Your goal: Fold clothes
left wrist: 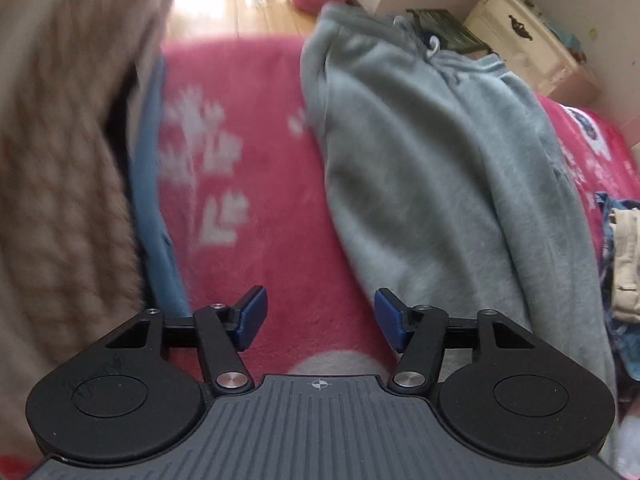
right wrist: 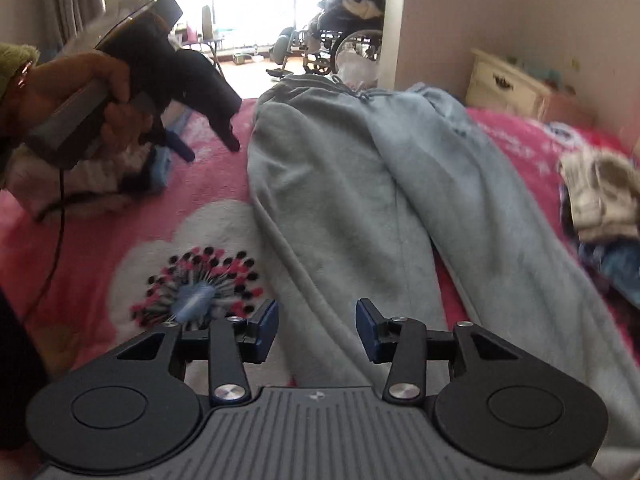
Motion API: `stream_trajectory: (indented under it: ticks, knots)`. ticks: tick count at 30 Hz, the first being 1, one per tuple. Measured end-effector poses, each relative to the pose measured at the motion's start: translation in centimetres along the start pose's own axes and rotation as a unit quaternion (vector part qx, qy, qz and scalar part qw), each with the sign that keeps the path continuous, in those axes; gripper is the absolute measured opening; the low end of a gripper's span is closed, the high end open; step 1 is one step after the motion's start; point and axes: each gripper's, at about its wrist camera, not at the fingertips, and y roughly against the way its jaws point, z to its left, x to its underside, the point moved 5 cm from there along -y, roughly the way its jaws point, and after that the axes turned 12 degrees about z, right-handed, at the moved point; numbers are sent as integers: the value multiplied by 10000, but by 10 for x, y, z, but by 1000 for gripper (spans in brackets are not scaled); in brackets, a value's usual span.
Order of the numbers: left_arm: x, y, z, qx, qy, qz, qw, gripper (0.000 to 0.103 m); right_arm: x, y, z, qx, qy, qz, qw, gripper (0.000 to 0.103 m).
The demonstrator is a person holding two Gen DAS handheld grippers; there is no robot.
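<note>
Right gripper [right wrist: 316, 330] is sitting with its jaws parted about halfway and nothing between the pads, hanging right over the near end of the grey sweatpants [right wrist: 360, 200], so that's the one I'd use first. Those pants are laid out on the pink flowered blanket [right wrist: 100, 240] with their long axis running straight away from me, waistband and drawstring at the far end toward the doorway, both legs coming back toward the tools, and the nearer leg passes directly under the right jaws. My left gripper [left wrist: 320, 316] is also parted, empty, and pointed steeply down at bare blanket, with the sweatpants [left wrist: 440, 180] just off to its right, one pad right at the fabric edge. From the right wrist view I can see the left gripper [right wrist: 208, 140] held up off the blanket beside the far half of the pants, the hand [right wrist: 80, 84] wrapped around the handle, tips angled down. Blurry pile of knitwear [left wrist: 60, 160] on the left side, leaving that alone. My guess is the right drops onto a leg cuff while the left slides over to the other, then fold lengthwise toward the waistband.
</note>
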Motion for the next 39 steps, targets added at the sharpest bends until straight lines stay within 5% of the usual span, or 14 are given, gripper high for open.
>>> stream_trajectory:
  ticks: [5, 6, 7, 10, 14, 16, 19, 22, 25, 27, 29, 31, 35, 39]
  knots:
    - [-1, -8, 10, 591, -519, -280, 9965, 56, -22, -58, 27, 727, 585, 226, 9954, 39]
    - [0, -8, 13, 729, -596, -300, 9951, 57, -24, -68, 29, 856, 637, 324, 9938, 25]
    - [1, -9, 17, 831, -609, -302, 9942, 57, -25, -73, 25, 928, 478, 377, 9938, 1]
    - [3, -8, 26, 1196, -589, -339, 9905, 59, -27, -62, -8, 545, -1064, 145, 9927, 0]
    - [-3, -8, 24, 1626, -493, -523, 9841, 65, -11, -40, -67, -501, -3629, -306, 9300, 0]
    - [-6, -10, 23, 1712, -407, -633, 9824, 65, -3, -37, -76, -400, -3911, -305, 9190, 0]
    - [-5, -10, 28, 1793, -200, -705, 9811, 65, -20, -27, -48, -374, -2839, -275, 9577, 11]
    - [-1, -1, 27, 1793, -338, -1068, 9774, 65, -44, -35, 7, -134, -1199, -37, 9927, 50]
    - [-2, 7, 26, 1769, -360, -1330, 9745, 65, -65, -64, 57, 282, 224, 20, 9993, 53]
    - [-4, 10, 27, 1767, -346, -1357, 9743, 65, -72, -95, 67, 331, 448, 316, 9979, 49]
    - [-4, 10, 29, 1757, -379, -1261, 9756, 65, -73, -120, 62, 498, 419, 656, 9957, 15]
    - [-3, 9, 31, 1713, -453, -1226, 9765, 66, -82, -109, 34, 57, -701, 441, 9965, 7]
    - [-5, 4, 34, 1746, -462, -1193, 9763, 66, -71, -85, -50, -1385, -3578, -106, 9234, 7]
    - [-18, -6, 40, 1948, -59, -1241, 9729, 67, -45, -99, -89, -2120, -4833, -109, 8494, 7]
